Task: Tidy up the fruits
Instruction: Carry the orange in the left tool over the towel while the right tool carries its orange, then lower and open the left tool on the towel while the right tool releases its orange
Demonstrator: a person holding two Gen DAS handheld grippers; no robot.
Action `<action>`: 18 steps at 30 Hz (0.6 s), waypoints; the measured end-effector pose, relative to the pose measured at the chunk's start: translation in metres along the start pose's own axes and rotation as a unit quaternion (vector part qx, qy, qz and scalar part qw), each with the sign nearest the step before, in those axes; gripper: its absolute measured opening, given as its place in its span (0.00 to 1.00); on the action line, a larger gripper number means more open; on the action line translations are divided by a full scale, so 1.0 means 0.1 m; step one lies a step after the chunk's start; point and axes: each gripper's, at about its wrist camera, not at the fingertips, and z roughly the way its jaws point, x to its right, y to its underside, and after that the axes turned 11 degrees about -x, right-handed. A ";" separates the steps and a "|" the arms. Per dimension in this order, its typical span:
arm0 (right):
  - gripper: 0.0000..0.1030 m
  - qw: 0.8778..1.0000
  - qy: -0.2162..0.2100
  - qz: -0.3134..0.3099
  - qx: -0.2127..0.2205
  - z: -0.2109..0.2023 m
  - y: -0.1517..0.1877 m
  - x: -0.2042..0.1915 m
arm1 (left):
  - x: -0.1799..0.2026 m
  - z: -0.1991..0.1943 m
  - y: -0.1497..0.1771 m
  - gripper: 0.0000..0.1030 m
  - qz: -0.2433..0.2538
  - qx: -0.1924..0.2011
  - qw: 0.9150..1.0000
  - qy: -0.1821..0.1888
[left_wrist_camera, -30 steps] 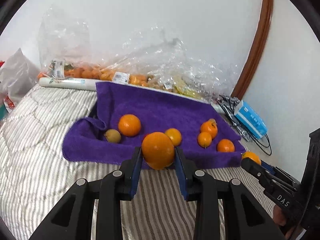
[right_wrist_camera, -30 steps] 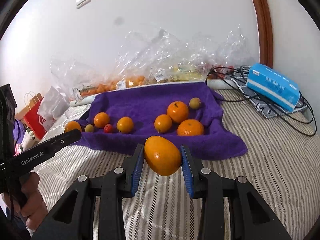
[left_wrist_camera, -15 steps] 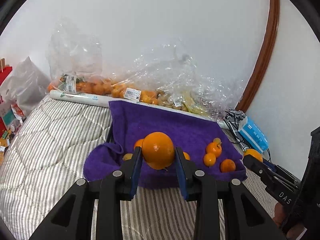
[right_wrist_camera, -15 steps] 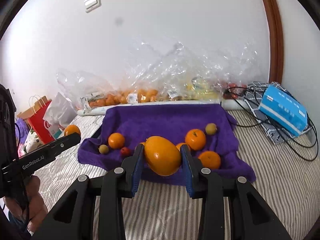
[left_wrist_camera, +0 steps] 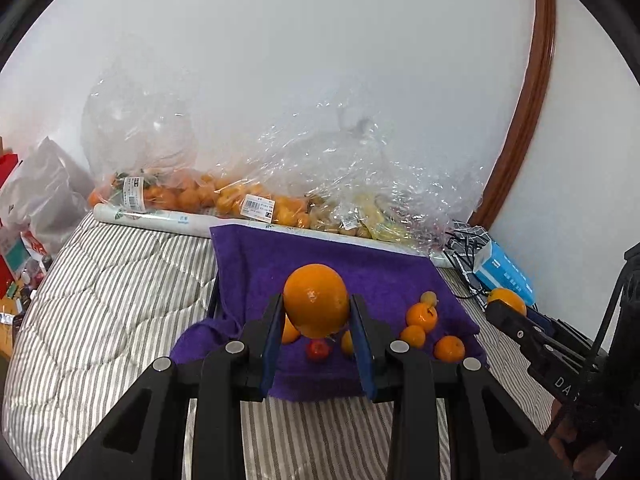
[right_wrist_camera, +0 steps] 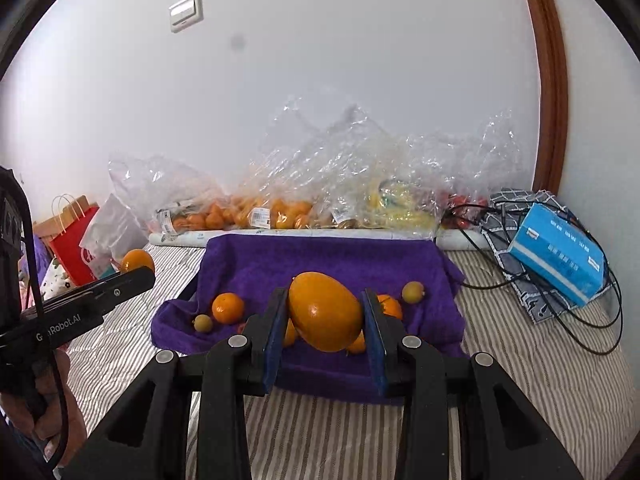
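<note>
My left gripper [left_wrist_camera: 317,322] is shut on a round orange [left_wrist_camera: 316,300] and holds it above the near edge of a purple towel [left_wrist_camera: 340,272]. My right gripper [right_wrist_camera: 325,320] is shut on an oval orange fruit [right_wrist_camera: 326,312], also held above the towel [right_wrist_camera: 320,256]. Several small oranges [left_wrist_camera: 422,316], a red tomato [left_wrist_camera: 318,350] and a small yellow-green fruit [right_wrist_camera: 413,292] lie on the towel. In the left wrist view the right gripper shows at the right edge [left_wrist_camera: 520,320]; in the right wrist view the left gripper shows at the left [right_wrist_camera: 132,276].
The towel lies on a striped quilt [left_wrist_camera: 120,280]. Clear plastic bags of fruit [left_wrist_camera: 260,204] line the wall behind it. A blue tissue box [right_wrist_camera: 558,256] and black cables [right_wrist_camera: 592,320] sit at the right. A red paper bag [right_wrist_camera: 74,236] stands at the left.
Both grippers have drawn back and up from the towel with their fruit still held. The towel and its fruit now look farther away and lower in view.
</note>
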 end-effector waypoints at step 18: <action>0.35 1.000 -0.003 -0.016 0.007 0.31 -0.34 -0.04 | -0.18 0.30 -0.32 0.30 -0.019 -0.014 1.000 -0.013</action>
